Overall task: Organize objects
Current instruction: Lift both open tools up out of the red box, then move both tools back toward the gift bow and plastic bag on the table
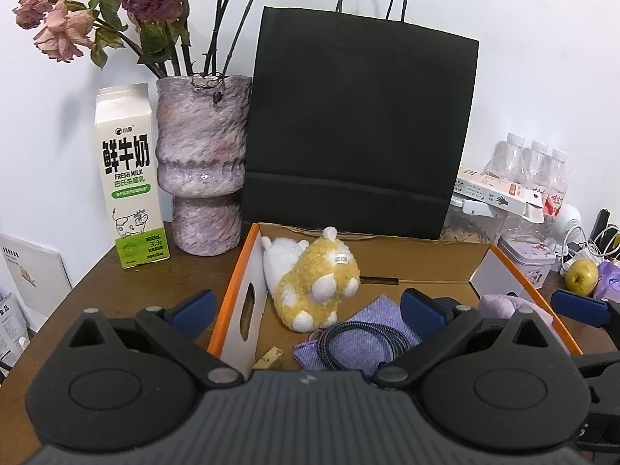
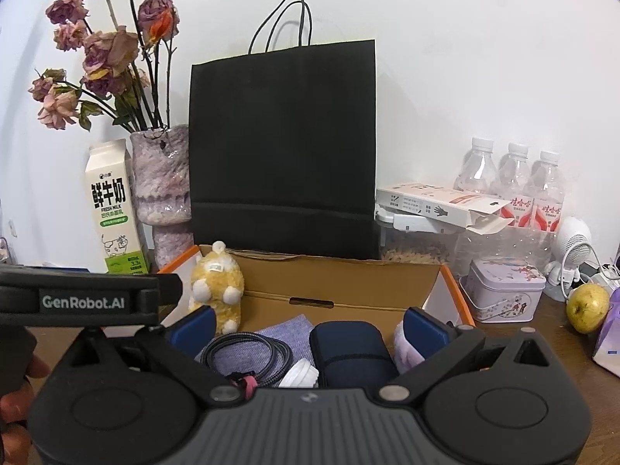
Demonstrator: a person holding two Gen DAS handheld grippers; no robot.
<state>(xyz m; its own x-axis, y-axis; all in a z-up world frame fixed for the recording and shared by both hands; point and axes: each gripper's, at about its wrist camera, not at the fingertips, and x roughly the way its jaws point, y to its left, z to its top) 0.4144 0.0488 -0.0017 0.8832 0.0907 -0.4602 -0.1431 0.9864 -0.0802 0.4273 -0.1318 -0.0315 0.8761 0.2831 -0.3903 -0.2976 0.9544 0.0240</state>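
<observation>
An open cardboard box with an orange rim (image 1: 228,298) (image 2: 457,298) sits on the brown table. Inside it lie a yellow-and-white plush toy (image 1: 310,283) (image 2: 217,283), a purple cloth (image 1: 372,329) (image 2: 286,329), a coiled black cable (image 1: 348,341) (image 2: 248,352), a dark blue pouch (image 2: 348,352), a white cap (image 2: 298,376) and a fluffy lilac item (image 1: 503,306) (image 2: 407,348). My left gripper (image 1: 308,310) is open over the box's left side, holding nothing. My right gripper (image 2: 310,329) is open above the pouch, its pads clear of it.
Behind the box stands a black paper bag (image 1: 360,128) (image 2: 283,147). A milk carton (image 1: 128,178) and a vase of dried roses (image 1: 201,162) stand at the left. At the right are water bottles (image 2: 511,190), a tin (image 2: 503,294) and a yellow fruit (image 2: 587,308). A hand (image 2: 15,407) holds the left gripper.
</observation>
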